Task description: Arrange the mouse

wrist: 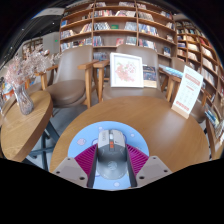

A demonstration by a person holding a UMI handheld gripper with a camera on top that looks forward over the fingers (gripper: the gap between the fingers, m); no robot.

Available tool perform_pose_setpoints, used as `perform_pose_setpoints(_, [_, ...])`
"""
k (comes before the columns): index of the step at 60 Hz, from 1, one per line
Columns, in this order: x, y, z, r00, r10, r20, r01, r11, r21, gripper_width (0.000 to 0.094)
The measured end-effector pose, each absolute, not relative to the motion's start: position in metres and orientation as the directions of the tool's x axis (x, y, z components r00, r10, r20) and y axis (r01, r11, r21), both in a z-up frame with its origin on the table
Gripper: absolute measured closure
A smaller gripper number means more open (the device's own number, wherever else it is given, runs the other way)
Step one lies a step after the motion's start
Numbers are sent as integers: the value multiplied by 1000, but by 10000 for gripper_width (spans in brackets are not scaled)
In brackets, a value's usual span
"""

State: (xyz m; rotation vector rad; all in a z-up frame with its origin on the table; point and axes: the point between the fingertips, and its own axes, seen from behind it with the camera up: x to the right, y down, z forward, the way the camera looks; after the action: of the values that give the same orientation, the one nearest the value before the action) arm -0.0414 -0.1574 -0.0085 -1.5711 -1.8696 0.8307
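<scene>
A grey and white mouse [111, 152] with an orange stripe lies lengthwise between my gripper's fingers [111, 150]. Both pink pads [88, 158] press against its sides, so my gripper is shut on it. Under the mouse is a round light-blue mouse pad [100, 128] on the round wooden table [150, 120]. The mouse is over the middle of the pad, at or just above its surface. I cannot tell whether it touches the pad.
Upright printed cards [127, 70] and a white leaflet stand [187, 92] are at the table's far side. A second wooden table with a vase of dried flowers [22, 82] is at the left, with chairs [70, 85] behind. Bookshelves [120, 25] line the back wall.
</scene>
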Motion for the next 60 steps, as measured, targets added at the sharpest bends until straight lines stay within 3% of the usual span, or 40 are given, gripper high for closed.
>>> perform_pose_setpoints(5, [-40,-162,-12,-157,987,29,631,123,-766,382])
perform_pose_setpoints(10, [-37,-151,-6,-128,990,59,631,127,-765,66])
perform_pose_setpoints(13, [-30,-149,1,-124,991,57,620,122,-775,110])
perform_pose_setpoints(34, [137,-95,101,-84,994,75,552,109,-827,87])
perform_pose_setpoints(48, [239,-69,110,-74,997,15,574,55,-817,87])
perform_pose_setpoints(60, [272,-47,117,-73,994,78,534,105,-839,86])
